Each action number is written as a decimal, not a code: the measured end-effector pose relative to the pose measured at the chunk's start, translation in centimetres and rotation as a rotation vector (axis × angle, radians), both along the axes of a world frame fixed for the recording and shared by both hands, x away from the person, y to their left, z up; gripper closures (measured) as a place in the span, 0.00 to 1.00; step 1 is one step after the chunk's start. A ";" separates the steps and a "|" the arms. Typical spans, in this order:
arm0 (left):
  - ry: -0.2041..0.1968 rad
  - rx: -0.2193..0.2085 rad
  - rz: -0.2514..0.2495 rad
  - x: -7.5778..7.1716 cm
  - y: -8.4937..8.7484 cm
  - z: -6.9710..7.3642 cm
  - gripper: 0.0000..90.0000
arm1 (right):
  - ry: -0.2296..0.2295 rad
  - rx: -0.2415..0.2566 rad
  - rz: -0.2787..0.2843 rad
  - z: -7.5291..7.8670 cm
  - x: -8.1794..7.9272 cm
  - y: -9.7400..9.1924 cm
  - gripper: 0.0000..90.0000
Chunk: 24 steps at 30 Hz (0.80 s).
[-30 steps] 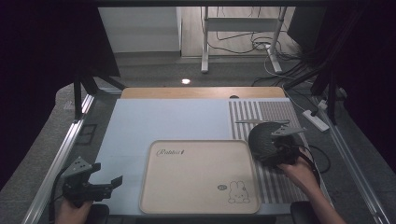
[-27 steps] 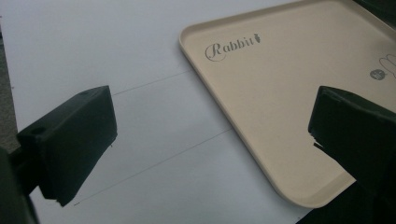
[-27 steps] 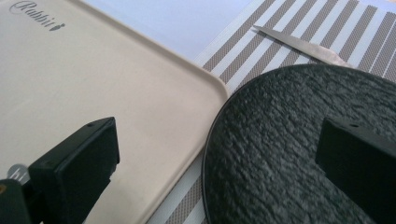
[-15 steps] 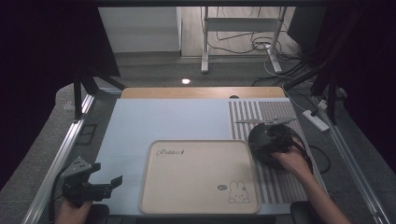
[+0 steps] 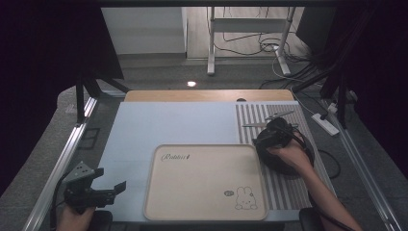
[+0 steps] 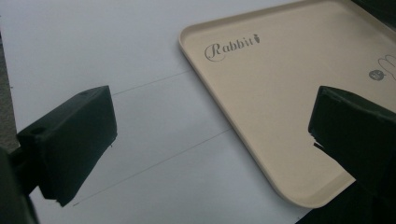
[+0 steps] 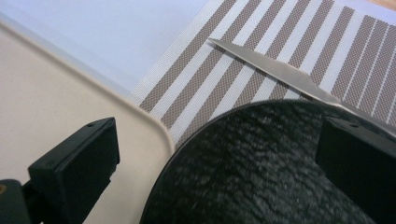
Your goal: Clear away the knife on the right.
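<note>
Black plate (image 5: 284,156) on the striped mat (image 5: 288,187), just right of the beige tray (image 5: 204,183), with the right gripper (image 5: 275,134) over it.

In the right gripper view the plate (image 7: 266,168) has a rough dark surface; its rim lies just beside the tray's (image 7: 56,93) rounded edge, and the jaws stand apart above it, holding nothing. A knife (image 7: 275,70) lies on the mat (image 7: 224,60) just beyond the plate. The left gripper (image 5: 108,190) rests at the worktop's (image 5: 159,125) near corner, left of the tray, jaws wide apart and empty over the pale surface.
</note>
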<state>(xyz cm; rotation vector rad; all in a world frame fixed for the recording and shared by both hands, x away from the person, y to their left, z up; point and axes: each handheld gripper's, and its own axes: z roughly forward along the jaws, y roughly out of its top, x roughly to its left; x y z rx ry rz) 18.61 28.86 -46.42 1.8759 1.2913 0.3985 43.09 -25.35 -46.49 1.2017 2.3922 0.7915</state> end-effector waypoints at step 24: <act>0.002 -0.005 -0.003 0.0 0.1 0.0 0.01 | 0.064 -0.029 0.025 -0.8 6.4 0.3 0.71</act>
